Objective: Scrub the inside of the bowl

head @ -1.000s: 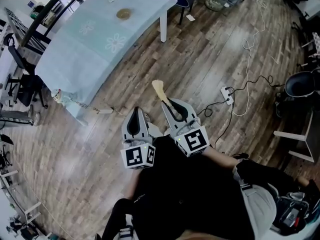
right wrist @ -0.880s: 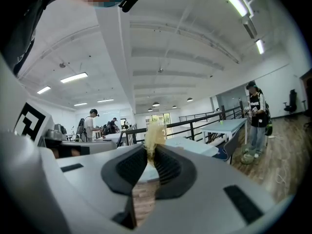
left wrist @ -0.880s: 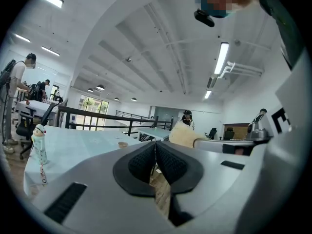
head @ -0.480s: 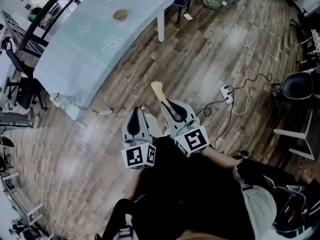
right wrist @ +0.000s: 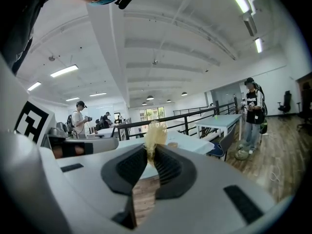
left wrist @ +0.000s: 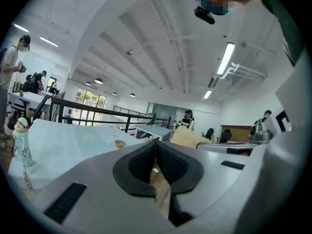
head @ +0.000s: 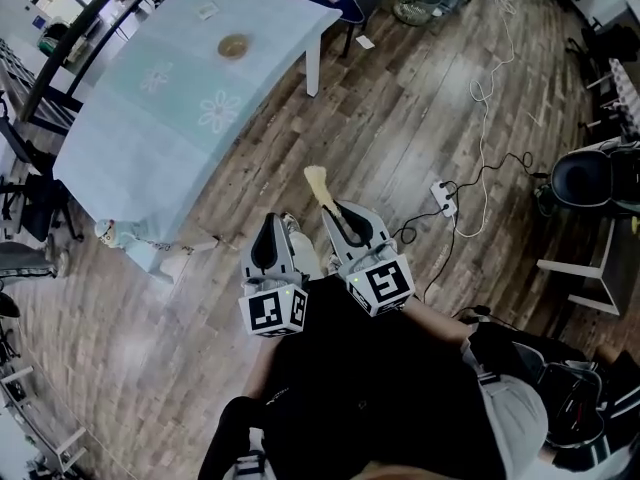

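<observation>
Close in front of the person, the left gripper (head: 273,223) has its jaws pressed together on nothing. The right gripper (head: 338,211) beside it clamps a pale fibrous scrubber (head: 318,181) that sticks out past its tips. Well beyond both, across the wooden floor (head: 400,118), what appears to be the bowl (head: 233,45) sits on the light-blue table (head: 150,128).

The head view looks steeply down onto the floor (head: 400,148), with the left tool (head: 274,220) and right tool (head: 336,208) close below and the desk (head: 150,118) far off at upper left. Each gripper view looks nearly level along its own jaws toward that same desk and bowl (left wrist: 119,143).
</observation>
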Demonstrator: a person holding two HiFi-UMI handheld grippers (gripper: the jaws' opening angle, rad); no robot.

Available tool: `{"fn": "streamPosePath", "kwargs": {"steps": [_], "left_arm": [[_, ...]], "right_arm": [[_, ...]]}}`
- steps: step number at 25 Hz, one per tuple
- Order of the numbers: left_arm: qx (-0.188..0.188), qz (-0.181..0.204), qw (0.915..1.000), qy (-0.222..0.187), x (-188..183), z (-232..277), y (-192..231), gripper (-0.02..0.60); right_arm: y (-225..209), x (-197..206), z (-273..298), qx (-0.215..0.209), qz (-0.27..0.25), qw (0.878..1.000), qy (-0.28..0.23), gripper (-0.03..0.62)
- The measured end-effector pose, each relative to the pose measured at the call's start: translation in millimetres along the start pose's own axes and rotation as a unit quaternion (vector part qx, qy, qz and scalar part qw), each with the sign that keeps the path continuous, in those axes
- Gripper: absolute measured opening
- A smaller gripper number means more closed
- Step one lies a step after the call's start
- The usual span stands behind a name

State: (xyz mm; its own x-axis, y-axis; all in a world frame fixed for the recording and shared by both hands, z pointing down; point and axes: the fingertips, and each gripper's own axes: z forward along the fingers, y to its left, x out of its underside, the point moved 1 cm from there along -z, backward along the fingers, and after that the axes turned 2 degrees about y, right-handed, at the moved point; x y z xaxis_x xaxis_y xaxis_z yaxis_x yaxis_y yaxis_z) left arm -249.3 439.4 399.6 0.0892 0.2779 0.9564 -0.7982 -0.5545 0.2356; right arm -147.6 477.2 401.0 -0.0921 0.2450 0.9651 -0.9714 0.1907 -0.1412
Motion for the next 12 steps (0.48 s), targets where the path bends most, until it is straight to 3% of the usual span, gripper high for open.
{"fn": "streamPosePath", "kwargs": {"steps": [12], "left_arm": [[0.057, 0.011, 0.9982, -0.015, -55.5, 104.8, 65.2, 0.017]], "right_arm": [[-0.3, -56.3, 113.9, 0.007, 0.000, 0.999, -0.042, 0.049]]}}
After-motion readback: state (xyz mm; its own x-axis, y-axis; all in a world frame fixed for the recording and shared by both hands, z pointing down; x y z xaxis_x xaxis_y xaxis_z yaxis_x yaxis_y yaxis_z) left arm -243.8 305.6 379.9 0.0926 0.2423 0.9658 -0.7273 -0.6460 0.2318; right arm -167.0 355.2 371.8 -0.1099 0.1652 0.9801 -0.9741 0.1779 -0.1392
